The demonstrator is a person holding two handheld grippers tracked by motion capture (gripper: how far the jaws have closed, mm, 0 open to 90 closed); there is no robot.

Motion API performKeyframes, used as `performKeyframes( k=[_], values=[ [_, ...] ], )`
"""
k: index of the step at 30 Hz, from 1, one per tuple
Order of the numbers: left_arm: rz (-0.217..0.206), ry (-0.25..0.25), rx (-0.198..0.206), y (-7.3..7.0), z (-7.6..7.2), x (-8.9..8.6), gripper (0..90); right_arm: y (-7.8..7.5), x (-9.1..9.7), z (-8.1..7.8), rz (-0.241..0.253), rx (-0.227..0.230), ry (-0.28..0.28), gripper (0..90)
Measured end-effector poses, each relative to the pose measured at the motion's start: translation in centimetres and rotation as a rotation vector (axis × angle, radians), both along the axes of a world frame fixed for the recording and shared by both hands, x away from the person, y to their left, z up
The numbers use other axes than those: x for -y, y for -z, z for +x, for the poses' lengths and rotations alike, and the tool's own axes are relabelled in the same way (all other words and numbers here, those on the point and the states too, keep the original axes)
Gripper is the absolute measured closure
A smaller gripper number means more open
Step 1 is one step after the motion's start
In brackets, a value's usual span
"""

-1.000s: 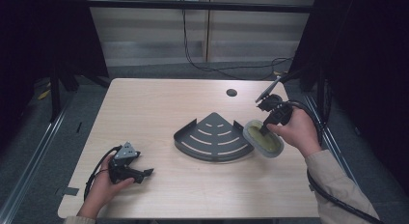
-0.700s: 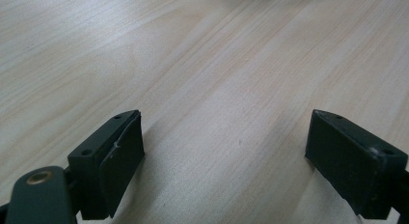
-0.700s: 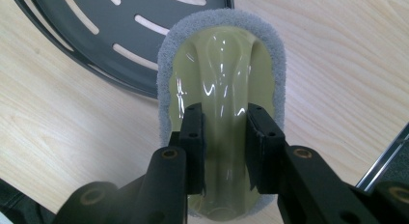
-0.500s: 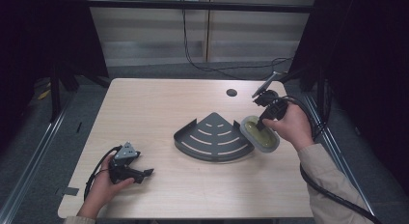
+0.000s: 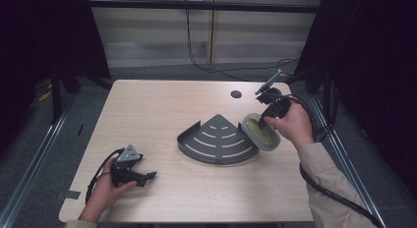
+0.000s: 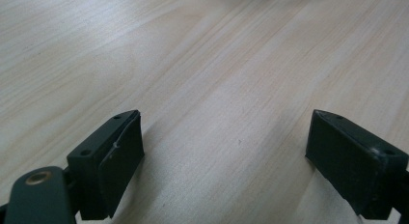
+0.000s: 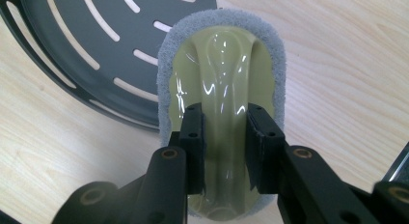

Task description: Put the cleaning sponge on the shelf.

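The oval grey scrubbing pad with its glossy pale-green plastic grip (image 7: 223, 96) is hanging over the rim of the dark slotted metal corner tray (image 5: 216, 139), and my right tool (image 7: 225, 147) is pinching its stiff, slick ridge; it is feeling light, soft-edged. My left tool (image 6: 226, 151) is gaping wide and holding nothing on the pale wooden table (image 5: 162, 110), which is offering open room all round.

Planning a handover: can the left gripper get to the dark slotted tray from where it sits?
Probably yes. The left gripper rests open near the table's front-left corner, and bare wood lies between it and the tray. The right gripper holds the scrubber at the tray's far side, out of that path.
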State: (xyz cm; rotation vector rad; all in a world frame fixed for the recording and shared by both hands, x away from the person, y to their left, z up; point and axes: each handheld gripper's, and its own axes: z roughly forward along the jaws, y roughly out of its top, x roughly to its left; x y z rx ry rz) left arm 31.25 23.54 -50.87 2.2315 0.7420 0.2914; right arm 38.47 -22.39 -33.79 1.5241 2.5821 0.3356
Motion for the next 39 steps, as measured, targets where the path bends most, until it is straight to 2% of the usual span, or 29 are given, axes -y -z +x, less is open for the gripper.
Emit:
performKeyframes(
  k=[39],
  values=[
    [-0.002,0.001,0.000,0.0,0.0,0.0,12.4,0.7,-2.5,2.5,-0.018,-0.013,-0.011,71.2]
  ],
)
